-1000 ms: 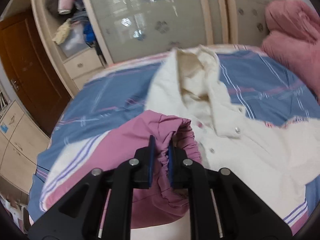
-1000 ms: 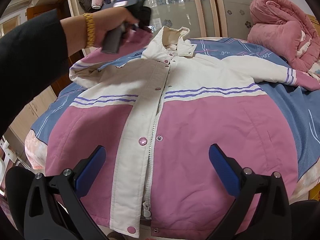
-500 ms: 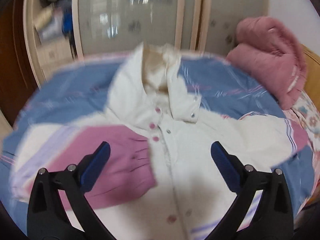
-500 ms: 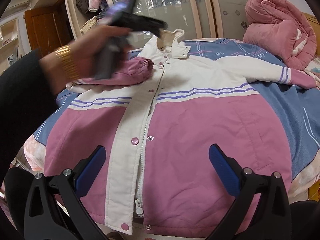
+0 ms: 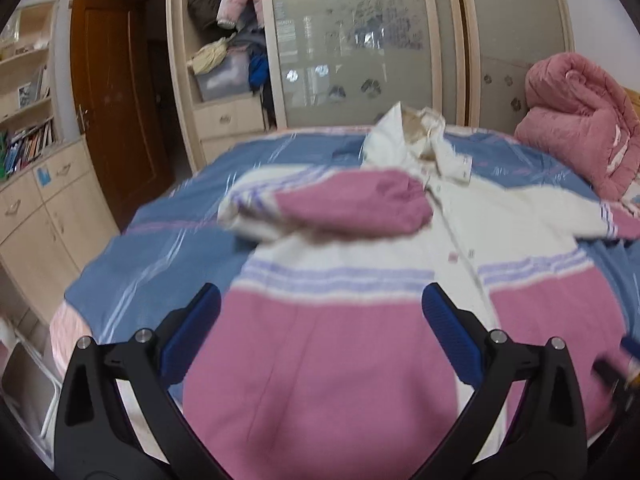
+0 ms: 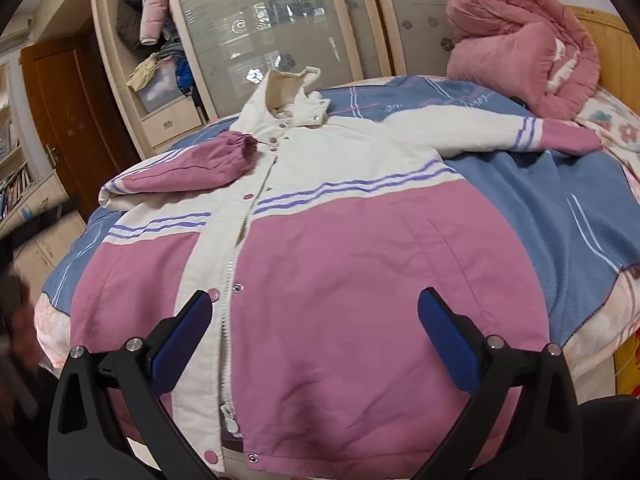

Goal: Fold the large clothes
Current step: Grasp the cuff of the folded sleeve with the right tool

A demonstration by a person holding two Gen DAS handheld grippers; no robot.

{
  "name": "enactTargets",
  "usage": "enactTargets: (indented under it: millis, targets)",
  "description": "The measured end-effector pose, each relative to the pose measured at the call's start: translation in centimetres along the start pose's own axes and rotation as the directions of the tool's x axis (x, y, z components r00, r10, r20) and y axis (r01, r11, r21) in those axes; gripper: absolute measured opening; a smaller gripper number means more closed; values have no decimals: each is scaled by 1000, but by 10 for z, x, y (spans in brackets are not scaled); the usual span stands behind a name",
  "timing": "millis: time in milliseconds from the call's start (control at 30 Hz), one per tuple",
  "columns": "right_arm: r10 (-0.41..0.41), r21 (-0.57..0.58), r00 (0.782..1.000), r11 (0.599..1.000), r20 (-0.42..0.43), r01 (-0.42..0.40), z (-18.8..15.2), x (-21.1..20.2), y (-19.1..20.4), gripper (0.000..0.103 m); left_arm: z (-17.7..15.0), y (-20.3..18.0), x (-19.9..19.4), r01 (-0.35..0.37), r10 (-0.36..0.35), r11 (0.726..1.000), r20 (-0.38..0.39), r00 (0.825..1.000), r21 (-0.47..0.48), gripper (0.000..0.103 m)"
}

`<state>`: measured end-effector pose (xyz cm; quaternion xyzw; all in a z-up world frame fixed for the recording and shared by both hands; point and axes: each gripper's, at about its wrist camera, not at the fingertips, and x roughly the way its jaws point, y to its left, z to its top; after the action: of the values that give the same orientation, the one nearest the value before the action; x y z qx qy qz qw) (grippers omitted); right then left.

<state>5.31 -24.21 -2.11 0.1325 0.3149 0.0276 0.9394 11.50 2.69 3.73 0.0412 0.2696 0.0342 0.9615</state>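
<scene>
A pink and white padded jacket lies front up on the bed, collar toward the wardrobe; it also shows in the left wrist view. Its left sleeve is folded in across the chest, cuff near the collar, and shows in the left wrist view. Its right sleeve lies stretched out to the right. My left gripper is open and empty above the jacket's lower left part. My right gripper is open and empty above the lower hem.
The blue striped bedspread covers the bed. A rolled pink quilt sits at the bed's far right. A wardrobe with glass sliding doors stands behind, and a wooden door and low cabinets at the left.
My left gripper let go of the left sleeve cuff, opened, and drew back toward the jacket's lower left. The sleeve now lies folded across the chest. My right gripper stayed open and shifted slightly.
</scene>
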Motion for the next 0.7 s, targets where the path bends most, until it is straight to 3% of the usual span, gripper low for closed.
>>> enactTargets:
  millis: [200, 300, 533, 700]
  targets:
    - [2, -6, 1000, 1000, 30, -2, 0, 0, 0, 102, -31, -1, 27, 103, -105, 994, -154, 982, -20, 101]
    - [3, -14, 999, 1000, 43, -2, 2, -1, 4, 102, -35, -7, 31, 90, -86, 996, -151, 985, 17, 101]
    - [23, -53, 999, 998, 49, -21, 2, 2, 17, 102, -27, -3, 16, 138, -137, 990, -118, 983, -1, 101]
    - [103, -42, 995, 994, 18, -102, 14, 2, 22, 102, -24, 0, 13, 131, -129, 991, -103, 986, 13, 101]
